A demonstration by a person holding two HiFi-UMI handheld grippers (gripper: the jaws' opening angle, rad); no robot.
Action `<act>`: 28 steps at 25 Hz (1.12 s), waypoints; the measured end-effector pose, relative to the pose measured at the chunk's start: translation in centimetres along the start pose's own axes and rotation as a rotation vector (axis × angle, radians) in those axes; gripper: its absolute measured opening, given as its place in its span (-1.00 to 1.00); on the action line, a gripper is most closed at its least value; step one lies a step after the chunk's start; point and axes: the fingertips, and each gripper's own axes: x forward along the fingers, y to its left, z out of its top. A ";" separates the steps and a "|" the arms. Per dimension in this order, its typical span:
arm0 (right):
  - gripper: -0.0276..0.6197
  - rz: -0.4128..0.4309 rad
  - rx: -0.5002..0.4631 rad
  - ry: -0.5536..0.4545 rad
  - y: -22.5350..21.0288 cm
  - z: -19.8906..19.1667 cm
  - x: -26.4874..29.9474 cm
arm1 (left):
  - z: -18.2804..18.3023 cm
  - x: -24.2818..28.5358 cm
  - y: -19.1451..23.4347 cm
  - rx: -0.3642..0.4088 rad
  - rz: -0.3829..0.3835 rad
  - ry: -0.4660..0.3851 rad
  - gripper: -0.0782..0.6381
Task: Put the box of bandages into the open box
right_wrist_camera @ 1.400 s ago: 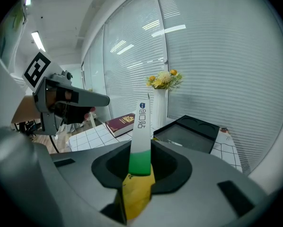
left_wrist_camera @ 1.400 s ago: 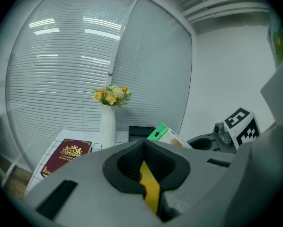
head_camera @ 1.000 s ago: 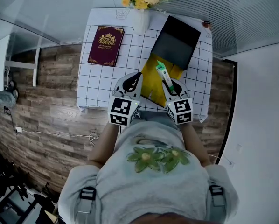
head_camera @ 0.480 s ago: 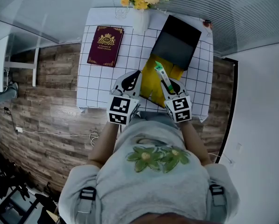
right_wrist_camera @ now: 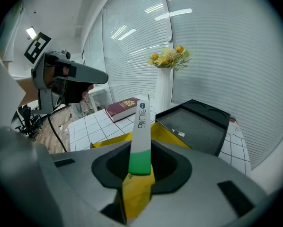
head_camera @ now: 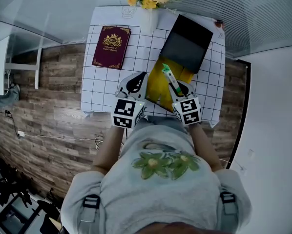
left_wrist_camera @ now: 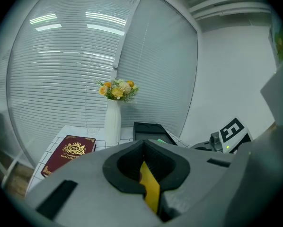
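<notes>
The box of bandages (head_camera: 169, 78), slim and white with a green end, sticks up out of my right gripper (head_camera: 175, 89), which is shut on it. It hangs over the open box, whose yellow inside (head_camera: 158, 84) faces up and whose black lid (head_camera: 185, 43) lies folded back. In the right gripper view the bandage box (right_wrist_camera: 142, 126) rises from the jaws (right_wrist_camera: 140, 167) above the yellow box (right_wrist_camera: 165, 131) and the lid (right_wrist_camera: 193, 126). My left gripper (head_camera: 140, 79) hovers at the box's left edge, jaw tips together (left_wrist_camera: 142, 148), nothing seen held; yellow shows through the slot.
A dark red book (head_camera: 111, 47) lies at the table's far left. A white vase of flowers (head_camera: 147, 18) stands at the back beside the lid. The table's white grid cloth (head_camera: 102, 87) ends near my body; wood floor lies to the left.
My right gripper has sunk a little toward the yellow box with the bandage box still in it. The left gripper has stayed where it was.
</notes>
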 end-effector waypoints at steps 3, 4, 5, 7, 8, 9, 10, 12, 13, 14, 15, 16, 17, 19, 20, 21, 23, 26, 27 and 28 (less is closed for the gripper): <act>-0.65 0.005 -0.003 0.013 -0.1 -0.3 0.3 | 0.0 0.1 0.2 -0.001 0.001 0.003 -0.76; -0.65 0.007 -0.004 0.018 -0.1 -0.4 0.4 | 0.0 0.2 0.2 -0.001 0.000 0.005 -0.76; -0.65 0.008 -0.005 0.022 -0.1 -0.5 0.6 | 0.0 0.3 0.3 -0.001 0.000 0.006 -0.76; -0.65 0.010 -0.010 0.032 -0.1 -0.7 0.9 | 0.0 0.4 0.4 -0.003 -0.001 0.006 -0.76; -0.65 0.010 -0.012 0.037 -0.1 -0.8 1.0 | 0.0 0.5 0.4 -0.005 -0.002 0.005 -0.76; -0.65 0.010 -0.014 0.042 -0.1 -0.8 1.1 | 0.0 0.5 0.4 -0.007 -0.002 0.004 -0.76; -0.65 0.010 -0.015 0.047 -0.2 -0.9 1.2 | -0.1 0.6 0.5 -0.008 -0.001 0.005 -0.76; -0.65 0.011 -0.017 0.057 -0.3 -1.1 1.4 | -0.1 0.7 0.5 -0.011 -0.001 0.007 -0.76; -0.65 0.011 -0.017 0.062 -0.3 -1.2 1.5 | -0.2 0.8 0.6 -0.012 -0.001 0.008 -0.76; -0.65 0.010 -0.016 0.067 -0.4 -1.3 1.6 | -0.2 0.9 0.6 -0.013 -0.001 0.009 -0.76; -0.65 0.010 -0.014 0.071 -0.4 -1.4 1.7 | -0.2 1.0 0.7 -0.014 -0.001 0.010 -0.76; -0.65 0.010 -0.012 0.075 -0.4 -1.5 1.8 | -0.2 1.1 0.8 -0.015 -0.001 0.011 -0.76; -0.65 0.011 -0.010 0.079 -0.5 -1.5 1.9 | -0.2 1.2 0.9 -0.016 0.000 0.010 -0.76; -0.65 0.012 -0.010 0.085 -0.5 -1.7 2.1 | -0.2 1.3 0.9 -0.018 0.000 0.009 -0.76; -0.65 0.013 -0.010 0.089 -0.5 -1.7 2.1 | -0.2 1.3 1.0 -0.018 0.000 0.008 -0.76; -0.65 0.013 -0.010 0.092 -0.4 -1.8 2.2 | -0.2 1.4 1.0 -0.019 0.000 0.008 -0.76; -0.65 0.014 -0.011 0.097 -0.4 -1.8 2.3 | -0.1 1.5 1.0 -0.021 0.000 0.006 -0.76; -0.65 0.014 -0.012 0.106 -0.5 -1.8 2.4 | 0.0 1.8 1.0 -0.024 -0.003 0.004 -0.76; -0.65 0.012 -0.011 0.112 -0.6 -1.8 2.5 | -0.1 1.8 1.0 -0.023 -0.005 0.005 -0.76; -0.65 0.010 -0.010 0.119 -0.7 -1.9 2.6 | -0.1 1.9 0.9 -0.022 -0.007 0.006 -0.76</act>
